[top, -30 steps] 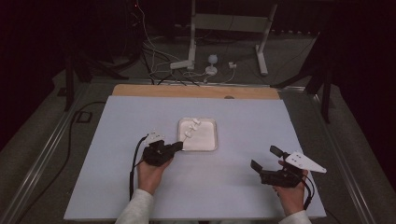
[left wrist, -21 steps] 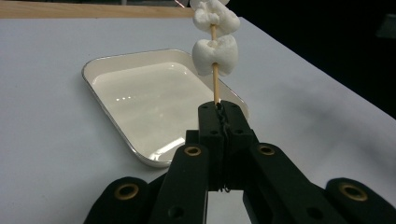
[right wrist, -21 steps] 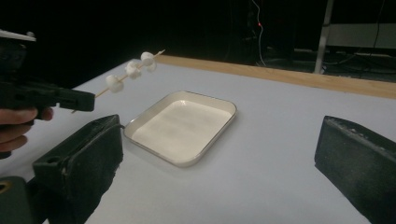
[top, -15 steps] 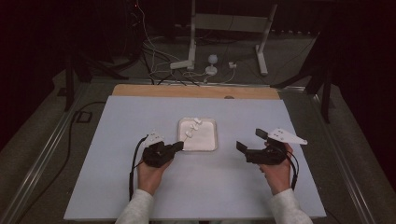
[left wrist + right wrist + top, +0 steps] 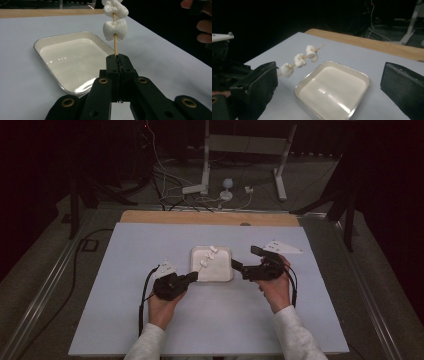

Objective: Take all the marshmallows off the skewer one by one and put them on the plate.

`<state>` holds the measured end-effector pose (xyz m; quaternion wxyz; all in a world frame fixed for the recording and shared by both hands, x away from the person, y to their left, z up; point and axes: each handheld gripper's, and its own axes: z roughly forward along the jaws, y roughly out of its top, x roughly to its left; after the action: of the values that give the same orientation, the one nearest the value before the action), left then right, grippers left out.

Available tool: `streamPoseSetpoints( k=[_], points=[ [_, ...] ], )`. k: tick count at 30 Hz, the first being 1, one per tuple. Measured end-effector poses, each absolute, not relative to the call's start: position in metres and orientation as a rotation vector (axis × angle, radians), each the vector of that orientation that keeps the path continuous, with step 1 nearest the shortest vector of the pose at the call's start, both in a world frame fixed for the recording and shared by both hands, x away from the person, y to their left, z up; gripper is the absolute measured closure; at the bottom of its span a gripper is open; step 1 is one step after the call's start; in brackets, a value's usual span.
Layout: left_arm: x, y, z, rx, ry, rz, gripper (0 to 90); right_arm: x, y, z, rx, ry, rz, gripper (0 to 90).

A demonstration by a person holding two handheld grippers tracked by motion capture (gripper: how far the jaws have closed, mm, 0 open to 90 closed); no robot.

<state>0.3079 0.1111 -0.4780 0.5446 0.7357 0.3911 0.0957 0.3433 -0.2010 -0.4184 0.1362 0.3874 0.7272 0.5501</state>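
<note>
While pinched in the left tongs [image 5: 117, 58], the skewer [image 5: 115, 43] slants up over the tray [image 5: 72, 62].

A pale sheet [image 5: 125, 285] covers most of a wooden table [image 5: 165, 217], whose bare edge shows as a strip along the far side. Beyond it, on a dark floor [image 5: 310, 195], stand the two feet of a white metal stand [image 5: 206, 165], joined by a crossbar. Between the feet lies a tangle of white cables [image 5: 210, 200] with a small round white object [image 5: 227, 184] among them. Dark frame legs [image 5: 82, 195] rise at the left and right of the table. A metal rail [image 5: 40, 295] runs along the left side, with a small black square [image 5: 90, 245] beside the sheet's left edge.
</note>
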Motion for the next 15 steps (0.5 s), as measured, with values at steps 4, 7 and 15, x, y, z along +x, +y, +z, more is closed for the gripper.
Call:
streamPoseSetpoints(
  k=[4,7,15],
  points=[
    [0.307,0.109,-0.477,1.749,0.911,0.226,90.0,0.353,-0.195,-0.419,1.179,2.144,1.617,7.7],
    [0.305,0.106,-0.477,1.748,0.899,0.225,90.0,0.358,-0.191,-0.419,1.2,2.168,1.636,16.0],
    [0.302,0.103,-0.474,1.745,0.849,0.226,90.0,0.368,-0.18,-0.42,1.302,2.2,1.67,42.5]
  ],
)
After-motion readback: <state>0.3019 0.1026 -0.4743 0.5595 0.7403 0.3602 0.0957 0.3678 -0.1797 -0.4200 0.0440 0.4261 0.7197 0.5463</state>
